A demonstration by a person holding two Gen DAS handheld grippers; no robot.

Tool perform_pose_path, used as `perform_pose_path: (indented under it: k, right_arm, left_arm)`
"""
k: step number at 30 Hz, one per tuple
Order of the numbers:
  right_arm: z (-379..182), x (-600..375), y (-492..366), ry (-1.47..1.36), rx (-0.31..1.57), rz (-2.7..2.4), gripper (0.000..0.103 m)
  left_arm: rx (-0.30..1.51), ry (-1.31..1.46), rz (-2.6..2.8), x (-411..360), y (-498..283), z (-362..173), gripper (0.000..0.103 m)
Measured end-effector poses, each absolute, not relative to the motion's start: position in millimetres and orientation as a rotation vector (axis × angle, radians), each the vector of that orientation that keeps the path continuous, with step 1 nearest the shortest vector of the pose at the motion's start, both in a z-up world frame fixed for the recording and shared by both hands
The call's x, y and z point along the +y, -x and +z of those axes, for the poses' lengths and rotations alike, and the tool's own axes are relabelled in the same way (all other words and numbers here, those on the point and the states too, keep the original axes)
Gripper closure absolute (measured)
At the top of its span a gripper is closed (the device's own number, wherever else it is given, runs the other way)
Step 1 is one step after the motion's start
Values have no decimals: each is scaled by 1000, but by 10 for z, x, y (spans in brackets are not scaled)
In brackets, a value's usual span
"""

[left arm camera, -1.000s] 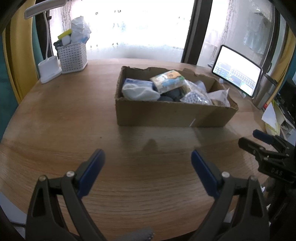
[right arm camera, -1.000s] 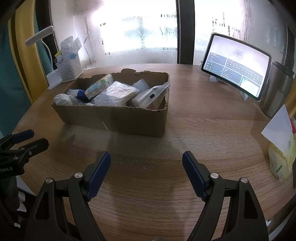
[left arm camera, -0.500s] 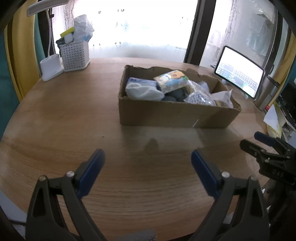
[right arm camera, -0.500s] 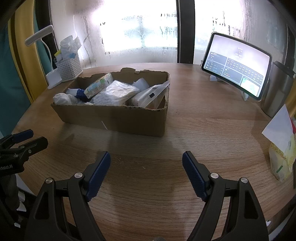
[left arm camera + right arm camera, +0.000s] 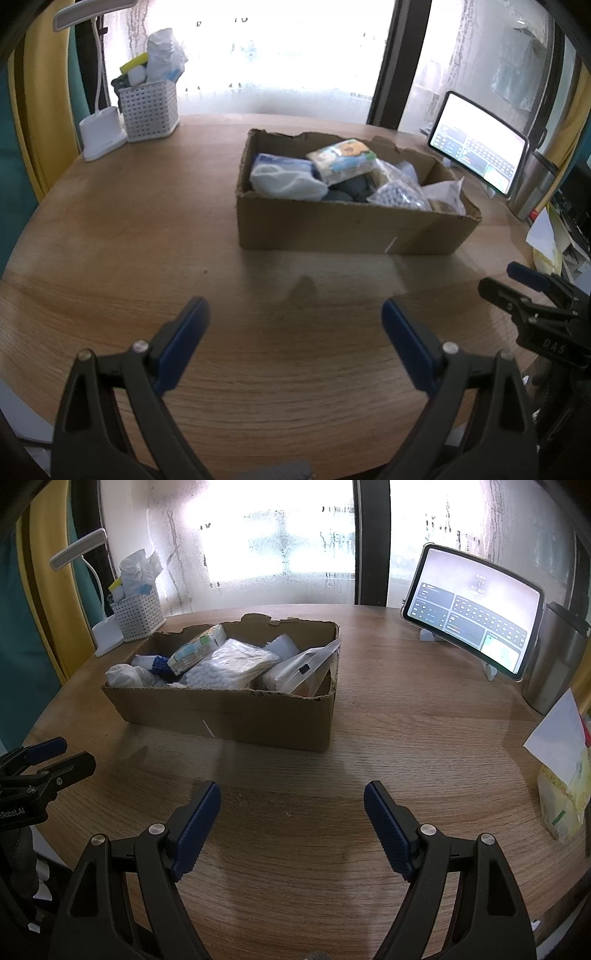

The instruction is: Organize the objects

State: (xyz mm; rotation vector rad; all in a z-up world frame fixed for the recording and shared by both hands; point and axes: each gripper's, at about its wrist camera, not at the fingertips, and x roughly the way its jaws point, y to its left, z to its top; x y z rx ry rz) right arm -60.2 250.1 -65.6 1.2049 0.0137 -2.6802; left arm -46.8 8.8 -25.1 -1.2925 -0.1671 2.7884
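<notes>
Gaping empty: left tongs [image 5: 295, 314], right tongs [image 5: 291, 797].

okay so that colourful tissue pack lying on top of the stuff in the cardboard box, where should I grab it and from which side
Probably take the tissue pack across its narrow width, near the middle, coming down from above. It lies topmost and tilted on the other packets, so its long edges look exposed, while the cardboard box walls block a level approach. The left tool is open and empty, and the pack sits toward its end of the box.

Backlit, fisheye views from my two wrist cameras
Window [image 5: 280, 55] glare blows out white; table [image 5: 406, 738] stays dim, soft shadows, edges bend and darken
</notes>
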Motion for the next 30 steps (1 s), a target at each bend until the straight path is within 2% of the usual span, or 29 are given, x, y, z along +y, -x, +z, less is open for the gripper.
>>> perform_pose_path:
  k: [14,30]
  right_arm:
    - [-665,2502,623,-1209,18,-2681,20]
    - [-687,2533,635,-1215,13,-2678,20]
  left_arm:
    - [-204,1315,2742,87,496,-282,7]
    - [-163,1295,2747,156,523,-266,7]
